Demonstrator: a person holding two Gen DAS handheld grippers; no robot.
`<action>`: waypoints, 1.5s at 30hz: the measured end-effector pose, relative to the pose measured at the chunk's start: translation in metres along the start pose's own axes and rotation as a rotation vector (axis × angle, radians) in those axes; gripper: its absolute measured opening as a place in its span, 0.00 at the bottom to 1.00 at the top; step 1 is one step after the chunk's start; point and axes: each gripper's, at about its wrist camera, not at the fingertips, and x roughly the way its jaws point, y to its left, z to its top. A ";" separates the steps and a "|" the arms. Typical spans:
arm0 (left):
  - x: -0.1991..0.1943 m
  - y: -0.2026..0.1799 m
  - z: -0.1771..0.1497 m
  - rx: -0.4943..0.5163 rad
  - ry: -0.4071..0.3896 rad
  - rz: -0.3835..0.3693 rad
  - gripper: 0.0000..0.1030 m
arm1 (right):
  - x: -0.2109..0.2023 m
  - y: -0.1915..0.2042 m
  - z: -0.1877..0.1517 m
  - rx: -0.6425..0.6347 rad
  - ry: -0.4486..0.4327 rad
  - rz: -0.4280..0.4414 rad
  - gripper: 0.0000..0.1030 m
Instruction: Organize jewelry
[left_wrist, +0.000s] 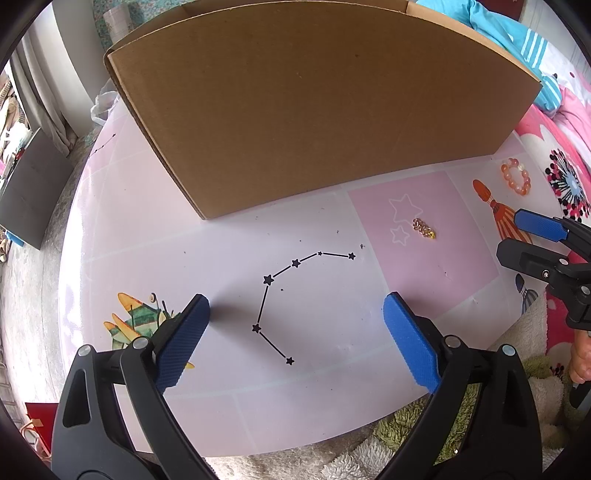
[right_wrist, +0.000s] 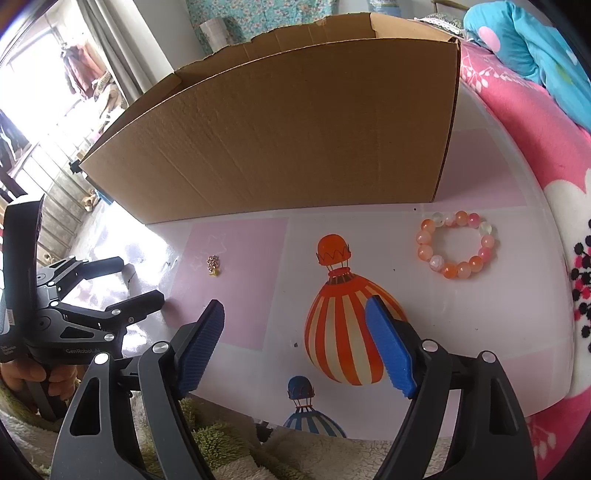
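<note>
A: Where does the jewelry lie right now?

B: Both pieces are out on the bench (left_wrist: 325, 398), in front of the cardboard box (left_wrist: 314, 110). The bead bracelet (right_wrist: 456, 245) sits on the right side, near the box's corner. The little gold piece (left_wrist: 423, 228) lies on a pink square, between the bracelet and the printed star pattern.

A: What is that gold piece?

B: It's too small to tell; maybe an earring or a bit of chain.

A: And the grippers?

B: The left gripper (left_wrist: 295, 328) hangs over the star pattern, jaws spread wide with nothing between them. The right gripper (right_wrist: 295, 339) hangs over the striped balloon picture (right_wrist: 343, 325), jaws also released and empty. Neither touches any jewelry.

A: So which step is this?

B: I'd say the very start of a pick-up; nothing is gathered, and I can't see inside the box.

A: What does the next move need?

B: Probably the right gripper reaching forward and to its right to close on the bracelet's beads, then lifting it over the box wall. The gold piece lies flat, so it would demand a low, careful pinch.
</note>
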 end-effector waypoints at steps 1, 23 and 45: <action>0.000 -0.001 0.000 0.000 0.000 0.000 0.89 | 0.000 -0.001 0.000 0.001 0.000 0.001 0.75; -0.002 -0.002 -0.002 -0.023 -0.045 -0.018 0.91 | -0.004 -0.012 -0.001 0.044 -0.017 0.072 0.77; 0.005 -0.069 0.018 0.259 -0.154 -0.141 0.28 | -0.009 -0.031 -0.006 0.117 -0.028 0.182 0.77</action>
